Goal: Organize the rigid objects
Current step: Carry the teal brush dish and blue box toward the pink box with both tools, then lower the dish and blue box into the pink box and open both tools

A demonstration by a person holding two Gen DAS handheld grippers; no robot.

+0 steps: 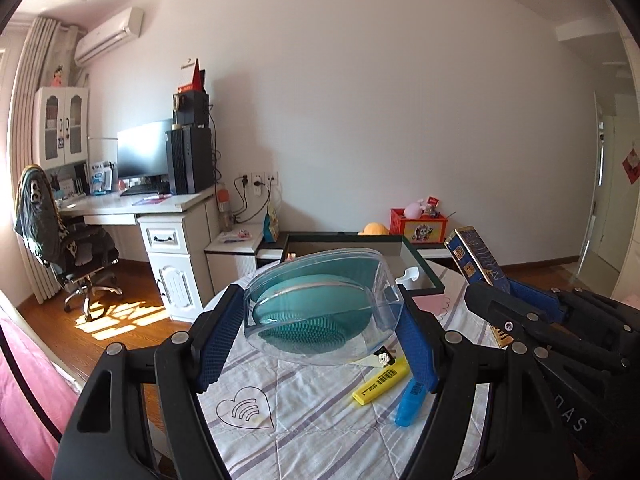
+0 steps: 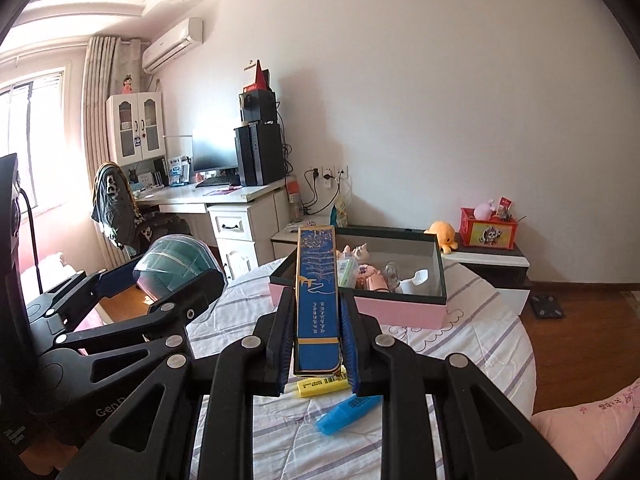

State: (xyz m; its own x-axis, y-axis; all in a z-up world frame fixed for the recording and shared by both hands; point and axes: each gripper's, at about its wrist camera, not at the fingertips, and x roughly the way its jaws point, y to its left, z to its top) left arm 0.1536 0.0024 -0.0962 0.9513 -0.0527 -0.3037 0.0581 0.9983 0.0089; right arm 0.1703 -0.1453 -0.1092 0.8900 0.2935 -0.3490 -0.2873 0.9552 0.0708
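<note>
My left gripper [image 1: 320,320] is shut on a clear plastic case [image 1: 320,312] with a teal silicone brush inside, held above the bed. It also shows in the right wrist view [image 2: 176,264]. My right gripper [image 2: 316,336] is shut on a long blue box with gold edging [image 2: 316,300], held tilted above the cloth; the box shows in the left wrist view [image 1: 476,256] too. A pink box with a dark green rim [image 2: 360,308] stands ahead, holding small figurines and a white scoop [image 2: 416,280]. A yellow highlighter [image 1: 380,380] and a blue highlighter [image 1: 410,400] lie on the striped sheet.
The striped sheet [image 1: 300,420] covers the bed. A low cabinet [image 2: 492,260] behind the pink box carries a red toy box [image 2: 488,232] and an orange plush [image 2: 442,234]. A white desk [image 1: 160,208] with a computer and a chair [image 1: 60,248] stand at left.
</note>
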